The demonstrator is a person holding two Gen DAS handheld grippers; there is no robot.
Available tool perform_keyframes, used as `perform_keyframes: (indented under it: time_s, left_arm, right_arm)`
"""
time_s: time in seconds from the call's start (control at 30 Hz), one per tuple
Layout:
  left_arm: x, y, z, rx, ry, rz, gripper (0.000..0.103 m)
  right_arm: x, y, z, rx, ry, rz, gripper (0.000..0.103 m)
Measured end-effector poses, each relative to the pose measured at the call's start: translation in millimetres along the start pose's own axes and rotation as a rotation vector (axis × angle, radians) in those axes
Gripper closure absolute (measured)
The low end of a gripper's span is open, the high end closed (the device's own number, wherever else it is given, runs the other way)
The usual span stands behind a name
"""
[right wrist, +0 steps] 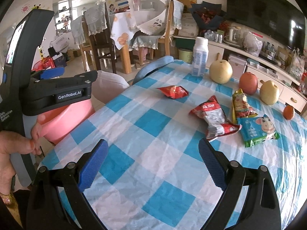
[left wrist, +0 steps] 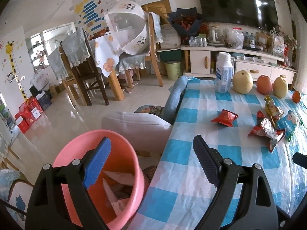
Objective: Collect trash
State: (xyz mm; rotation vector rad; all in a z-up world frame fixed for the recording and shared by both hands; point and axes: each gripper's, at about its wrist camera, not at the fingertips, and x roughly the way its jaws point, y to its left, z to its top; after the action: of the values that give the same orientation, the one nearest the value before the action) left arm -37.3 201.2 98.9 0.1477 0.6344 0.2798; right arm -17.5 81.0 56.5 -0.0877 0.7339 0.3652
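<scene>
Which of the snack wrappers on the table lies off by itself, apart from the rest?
The small red crinkled foil wrapper, alone toward the white bottle. The other three wrappers lie bunched together, touching or overlapping.

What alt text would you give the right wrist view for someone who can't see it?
The open, empty right gripper hangs over a blue-checked table with four snack wrappers ahead, then a row of fruit and a white bottle. At left, a hand holds the left gripper above a pink bin.
</scene>
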Motion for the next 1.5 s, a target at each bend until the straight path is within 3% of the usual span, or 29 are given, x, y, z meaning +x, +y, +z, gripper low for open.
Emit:
perform_keyframes:
  time_s: [1.07,1.5]
  left_arm:
    - [3.4,-89.9,-0.6,0.098,0.024,-0.15,0.015]
    - [8.3,-132.0,-3.3,0.127,0.046,-0.235,0.015]
  right_arm:
    - [-25.5,-75.1,-10.1,0.03,-0.038,-0.153,0.009]
    - [-21.0,-112.2,-19.9,0.044,-0.008,-0.205,0.009]
